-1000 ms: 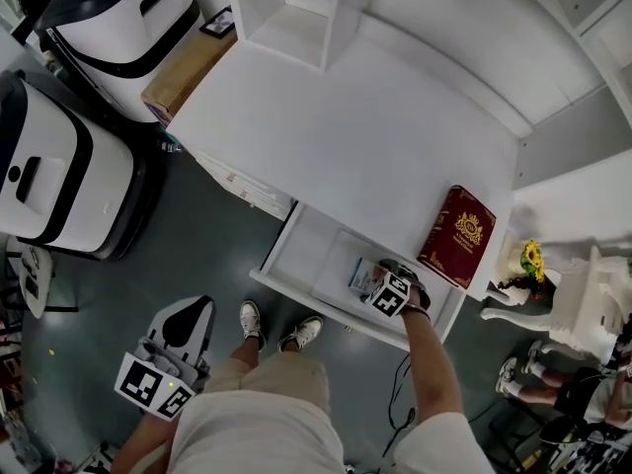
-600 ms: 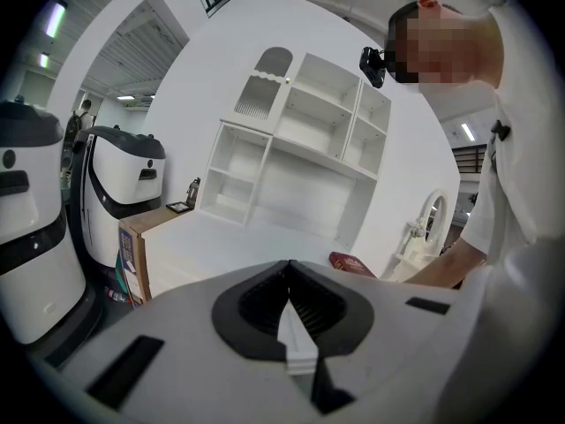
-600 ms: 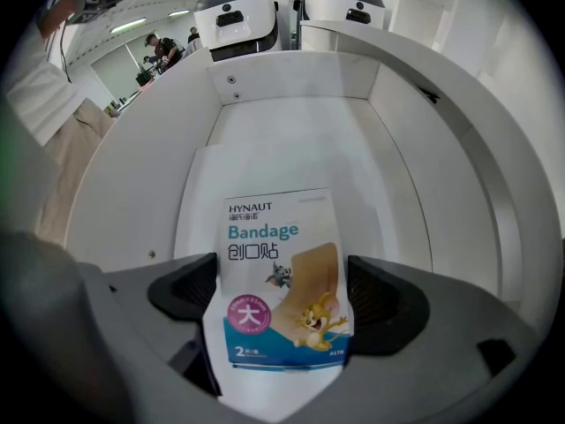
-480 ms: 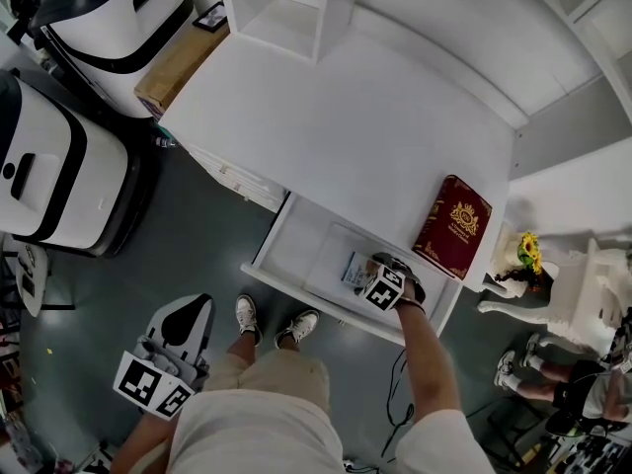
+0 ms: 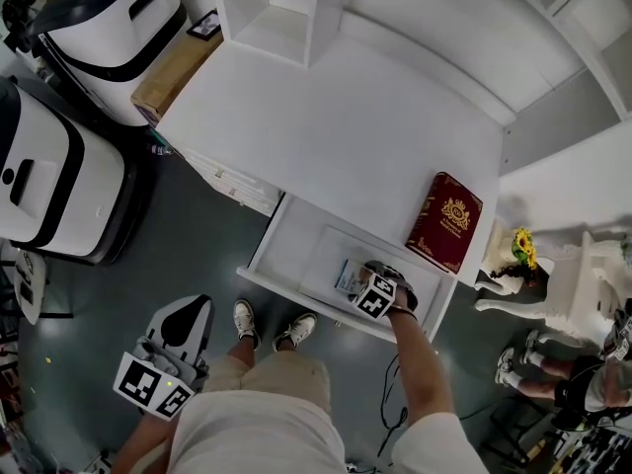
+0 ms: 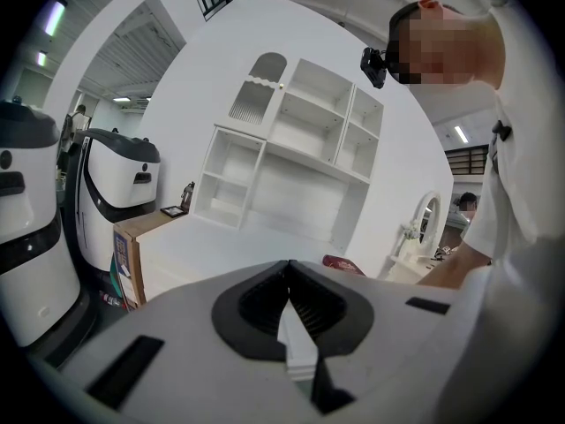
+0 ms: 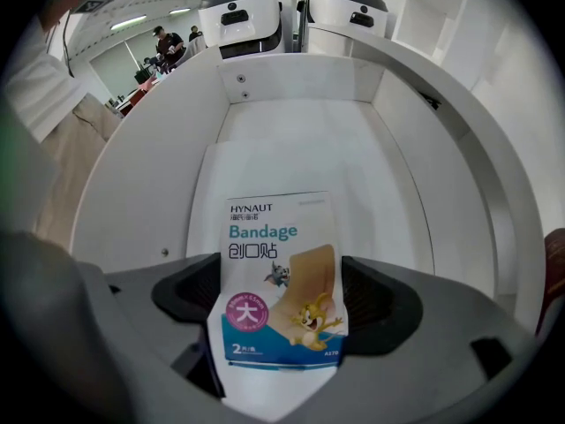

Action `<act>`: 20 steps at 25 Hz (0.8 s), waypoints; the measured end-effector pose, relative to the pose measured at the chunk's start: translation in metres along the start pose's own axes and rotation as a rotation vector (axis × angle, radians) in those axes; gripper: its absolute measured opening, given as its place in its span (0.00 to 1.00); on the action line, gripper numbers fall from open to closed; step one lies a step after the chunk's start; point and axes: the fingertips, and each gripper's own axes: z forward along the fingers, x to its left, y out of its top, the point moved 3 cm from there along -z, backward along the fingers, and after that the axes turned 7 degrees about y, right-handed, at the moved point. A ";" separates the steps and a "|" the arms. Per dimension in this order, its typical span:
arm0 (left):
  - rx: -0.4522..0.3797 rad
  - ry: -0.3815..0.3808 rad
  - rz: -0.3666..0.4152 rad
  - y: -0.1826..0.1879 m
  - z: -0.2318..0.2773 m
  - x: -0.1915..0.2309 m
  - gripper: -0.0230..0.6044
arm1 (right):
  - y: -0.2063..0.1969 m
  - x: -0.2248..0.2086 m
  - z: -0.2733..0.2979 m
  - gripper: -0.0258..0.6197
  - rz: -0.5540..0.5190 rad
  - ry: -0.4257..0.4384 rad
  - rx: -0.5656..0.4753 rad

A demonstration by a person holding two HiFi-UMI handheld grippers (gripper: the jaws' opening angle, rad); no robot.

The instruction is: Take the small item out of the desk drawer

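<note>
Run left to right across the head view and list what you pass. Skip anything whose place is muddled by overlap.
large white machine at the left edge → cardboard box → bandage packet in the open drawer → red book on the desk → sunflowers

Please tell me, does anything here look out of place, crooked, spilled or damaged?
Nothing stands out. The red book lies flat on the desk, the drawer stands open, and the bandage packet looks whole, between the right gripper's closing jaws inside that drawer.
</note>
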 end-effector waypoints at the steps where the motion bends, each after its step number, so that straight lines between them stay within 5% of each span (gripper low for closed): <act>1: -0.003 -0.004 0.000 0.000 0.000 0.000 0.06 | 0.000 0.003 -0.001 0.71 0.008 0.000 -0.005; 20: -0.051 -0.120 -0.011 0.017 0.006 -0.004 0.06 | 0.014 0.010 -0.058 0.71 0.309 -0.134 -0.221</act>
